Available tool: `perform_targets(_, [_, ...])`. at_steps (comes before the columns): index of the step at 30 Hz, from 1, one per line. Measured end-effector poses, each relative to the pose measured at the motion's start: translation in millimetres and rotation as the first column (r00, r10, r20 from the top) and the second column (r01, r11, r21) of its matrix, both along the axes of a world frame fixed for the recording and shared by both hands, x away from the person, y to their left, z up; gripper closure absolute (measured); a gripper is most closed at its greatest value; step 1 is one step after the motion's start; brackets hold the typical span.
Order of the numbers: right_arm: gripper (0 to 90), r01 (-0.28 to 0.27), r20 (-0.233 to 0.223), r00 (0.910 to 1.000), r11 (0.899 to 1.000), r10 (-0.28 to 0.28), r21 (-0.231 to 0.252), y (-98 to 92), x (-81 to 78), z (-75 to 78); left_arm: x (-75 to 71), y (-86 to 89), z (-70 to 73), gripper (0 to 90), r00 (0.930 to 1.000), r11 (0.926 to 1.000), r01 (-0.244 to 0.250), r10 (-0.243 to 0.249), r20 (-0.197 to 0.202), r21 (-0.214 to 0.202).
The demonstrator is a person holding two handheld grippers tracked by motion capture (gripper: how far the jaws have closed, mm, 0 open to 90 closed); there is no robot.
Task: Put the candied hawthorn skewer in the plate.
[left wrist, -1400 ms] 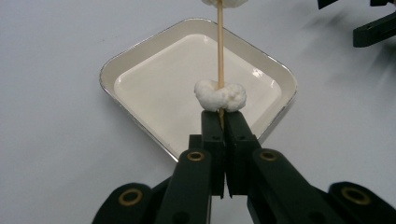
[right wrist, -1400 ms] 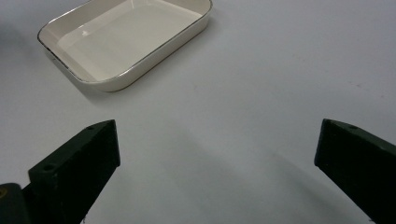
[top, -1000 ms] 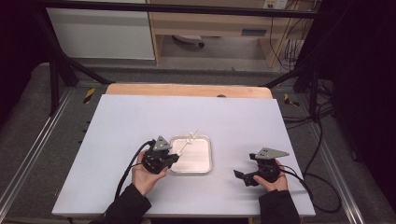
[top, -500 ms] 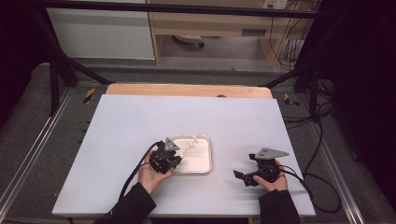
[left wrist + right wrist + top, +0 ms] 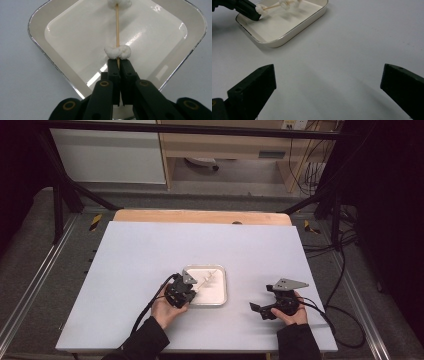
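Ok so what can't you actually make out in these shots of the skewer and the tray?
- Skewer far end: cut off by the top edge of the left gripper view, past the upper white lump.
- Skewer's near end: hidden between the shut left gripper jaws.
- What the white lumps are: blurred in the right gripper view, tiny in the high view.

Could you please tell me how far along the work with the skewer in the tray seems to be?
Done: the left gripper has shut on the skewer, which carries white pieces. In hand: the skewer is held over the tray. Left: the right gripper waits open, apart on the table.
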State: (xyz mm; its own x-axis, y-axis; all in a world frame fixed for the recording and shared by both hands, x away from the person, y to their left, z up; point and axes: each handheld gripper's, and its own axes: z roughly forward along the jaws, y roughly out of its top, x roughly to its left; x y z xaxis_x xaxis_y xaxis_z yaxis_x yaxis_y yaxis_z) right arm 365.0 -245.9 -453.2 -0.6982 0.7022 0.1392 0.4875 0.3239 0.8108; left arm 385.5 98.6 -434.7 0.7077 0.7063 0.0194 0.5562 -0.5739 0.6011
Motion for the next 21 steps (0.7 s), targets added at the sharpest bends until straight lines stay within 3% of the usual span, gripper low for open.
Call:
perform_targets(8, [0.7,-0.001,0.001,1.0000,1.000,0.001,0.004,0.1,-0.2,0.0,-0.7,7.3,7.1,74.1,0.9996,0.9995,0.024,-0.024,0.013,-0.021])
perform_targets(13, [0.7,0.000,0.001,1.0000,1.000,0.000,0.004,0.1,-0.3,0.1,-3.4,16.7,16.2,57.1,0.9980,0.9985,0.039,-0.038,0.051,-0.037])
perform_targets(18, [0.7,0.002,-0.001,1.0000,1.000,-0.002,0.004,0.0,-0.3,0.2,-6.8,28.8,21.5,37.2,0.9972,0.9973,0.060,-0.057,0.048,-0.043])
perform_targets(21, [0.7,0.003,-0.002,1.0000,1.000,-0.003,0.003,0.0,-0.5,0.1,-10.2,38.4,22.5,29.7,0.9968,0.9971,0.063,-0.061,0.052,-0.043])
